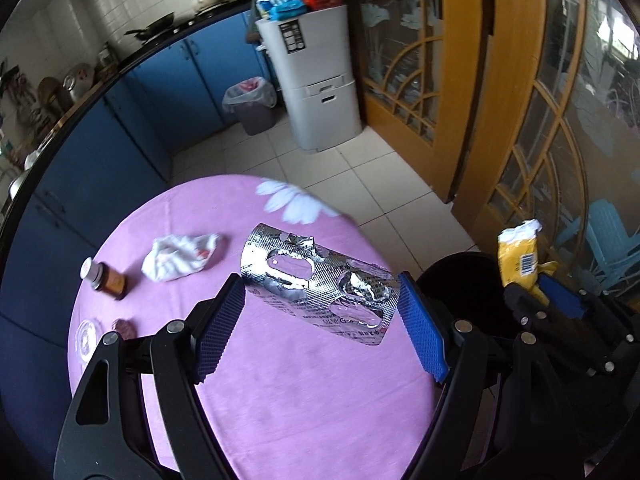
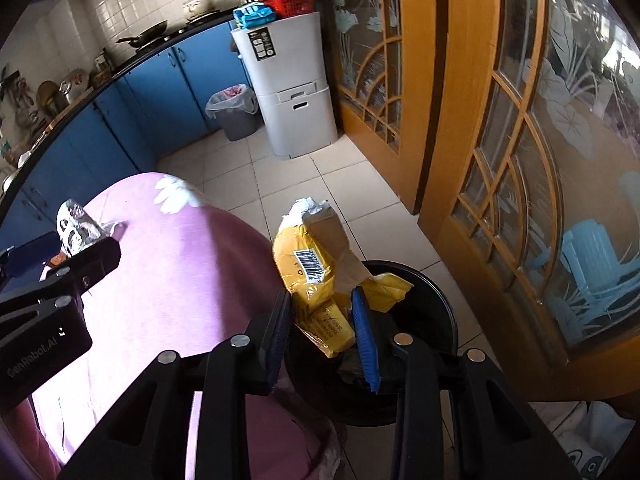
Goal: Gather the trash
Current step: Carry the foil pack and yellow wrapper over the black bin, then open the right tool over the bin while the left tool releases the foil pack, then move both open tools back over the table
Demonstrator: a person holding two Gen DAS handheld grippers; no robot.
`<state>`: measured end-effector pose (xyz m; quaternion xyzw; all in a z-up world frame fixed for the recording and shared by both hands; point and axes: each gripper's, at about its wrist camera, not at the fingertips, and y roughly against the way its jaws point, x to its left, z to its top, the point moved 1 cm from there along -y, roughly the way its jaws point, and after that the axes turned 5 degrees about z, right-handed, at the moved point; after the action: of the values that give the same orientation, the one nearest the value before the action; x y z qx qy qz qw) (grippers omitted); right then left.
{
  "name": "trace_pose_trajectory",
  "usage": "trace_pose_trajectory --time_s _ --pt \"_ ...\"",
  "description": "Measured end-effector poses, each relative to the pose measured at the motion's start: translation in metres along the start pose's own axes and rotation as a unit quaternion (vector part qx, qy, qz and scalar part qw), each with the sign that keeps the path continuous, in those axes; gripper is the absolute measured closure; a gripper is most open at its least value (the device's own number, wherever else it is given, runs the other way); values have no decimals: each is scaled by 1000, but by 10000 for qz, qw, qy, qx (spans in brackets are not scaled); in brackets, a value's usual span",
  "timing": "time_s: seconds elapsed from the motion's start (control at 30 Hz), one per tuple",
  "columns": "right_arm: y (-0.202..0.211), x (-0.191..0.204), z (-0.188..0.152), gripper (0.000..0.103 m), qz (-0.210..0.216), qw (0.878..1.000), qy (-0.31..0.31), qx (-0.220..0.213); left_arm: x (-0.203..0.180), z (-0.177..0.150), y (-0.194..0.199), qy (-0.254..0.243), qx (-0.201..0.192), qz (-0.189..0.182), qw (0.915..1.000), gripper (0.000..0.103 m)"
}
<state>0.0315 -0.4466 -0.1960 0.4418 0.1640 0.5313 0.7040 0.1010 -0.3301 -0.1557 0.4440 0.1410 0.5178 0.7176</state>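
A crumpled silver blister pack [image 1: 320, 284] hangs above the pink tablecloth [image 1: 300, 392], with my left gripper [image 1: 320, 280] shut on its two ends. To its right, my right gripper [image 2: 320, 294] is shut on a torn yellow packet [image 2: 308, 264] with a barcode, held upright over the open black bin [image 2: 436, 312] beside the table. In the left wrist view the same packet [image 1: 518, 256] sticks up over the black bin [image 1: 452, 276]. A crumpled white tissue [image 1: 180, 258] lies on the cloth.
On the table's left side lie a brown bottle [image 1: 106, 280], a small dark item [image 1: 124, 326] and a clear lid [image 1: 86, 338]. On the tiled floor stand a lined grey bin [image 1: 250, 104] and a white cabinet [image 1: 320, 80]. Wooden glass doors [image 1: 520, 120] run along the right.
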Motion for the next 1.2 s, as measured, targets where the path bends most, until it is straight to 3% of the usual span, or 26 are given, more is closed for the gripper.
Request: trace_pose_trajectory --time_s 0.03,0.07,0.13,0.63,0.7,0.73,0.77,0.93,1.2 --pt "-1 -4 1 65 -2 10000 -43 2 -5 3 0 -31 -17 -9 10000 27" --pt "-2 -8 1 48 2 10000 -87 4 -10 6 0 -63 -32 -16 10000 27" --pt "-2 -15 1 29 70 9998 -184 -55 -17 9 0 -108 -55 -30 9999 27" --pt "-2 -63 -5 29 -289 9982 -519 7 -90 27 -13 -503 125 -522 9973 23" --pt "-1 -67 -4 29 -270 9980 -571 10 -96 28 -13 -535 176 -640 9964 19" --pt "-1 -68 -5 29 -273 9979 -580 7 -97 29 -13 -530 177 -639 9964 10" --pt "-1 -69 -4 29 -269 9979 -587 3 -97 29 -12 -497 159 -607 9968 3" --pt "-2 -66 -5 29 -208 9980 -589 29 -86 29 -16 -414 191 -415 9981 3" --pt "-7 -23 3 29 27 9997 -247 47 -28 16 -19 -28 272 -93 9996 3"
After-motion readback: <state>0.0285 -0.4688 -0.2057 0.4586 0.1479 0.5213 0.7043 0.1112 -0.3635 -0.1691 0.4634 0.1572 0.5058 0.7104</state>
